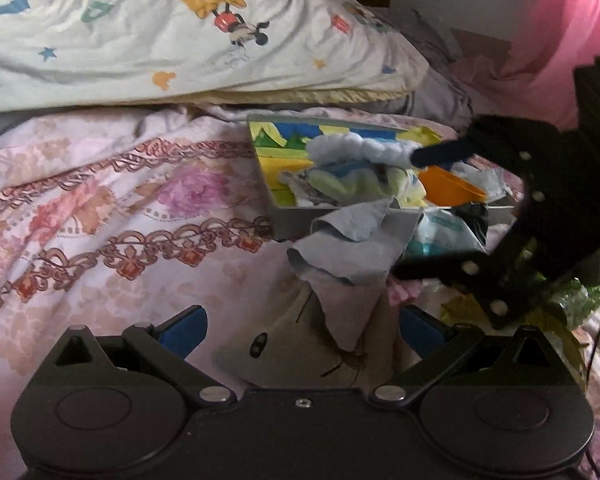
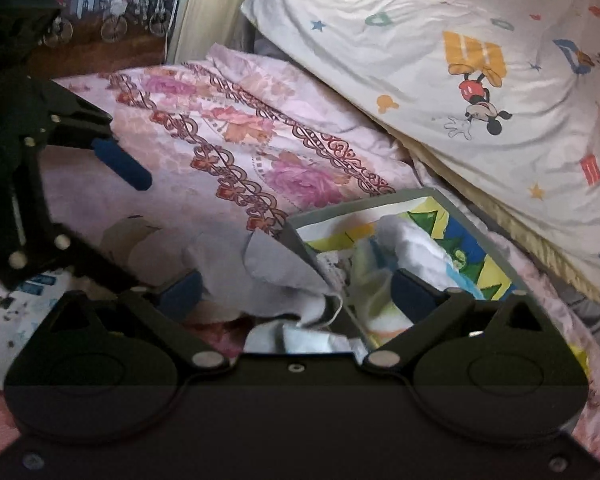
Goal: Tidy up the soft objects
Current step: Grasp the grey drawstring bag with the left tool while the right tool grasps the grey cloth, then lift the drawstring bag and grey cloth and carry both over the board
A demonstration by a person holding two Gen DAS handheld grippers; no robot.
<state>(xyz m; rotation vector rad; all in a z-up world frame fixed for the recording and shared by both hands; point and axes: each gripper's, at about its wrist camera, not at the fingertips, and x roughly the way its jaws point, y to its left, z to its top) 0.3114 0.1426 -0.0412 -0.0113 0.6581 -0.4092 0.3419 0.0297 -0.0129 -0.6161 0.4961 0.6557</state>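
- Left gripper [image 1: 302,330]: blue-padded fingers spread wide, nothing pinched; crumpled pale grey-lilac cloth [image 1: 352,256] lies just ahead, between the finger lines, one corner drooping toward the jaws.
- Right gripper [image 2: 296,290]: fingers also spread apart in its own view, straddling the near wall of the shallow grey box w/ bright green-yellow-blue printed lining [image 2: 496,240]; one finger outside over the cloths, the other inside over the contents.
- In left wrist view, one right finger tip sits touching the fluffy white-blue plush piece [image 1: 364,150] over the box; can't tell whether that piece is still pinched, looks released.
- Box is ahead & right of left gripper, packed w/ small soft textiles (pale yellow, white) plus an orange bit.
- Grey-lilac cloth: judged v. light, limp, no stiffness; will sag & trail when lifted. Best hold = a bunched fold near its middle, not a loose corner, so it doesn't snag on the box wall.
- More soft bits outside the box, right of the cloth: white-teal printed fabric [image 1: 444,232].
- All on a pink floral bedsheet [image 1: 140,208]; cartoon-print white pillow [image 1: 180,32] far ahead, beyond the box.
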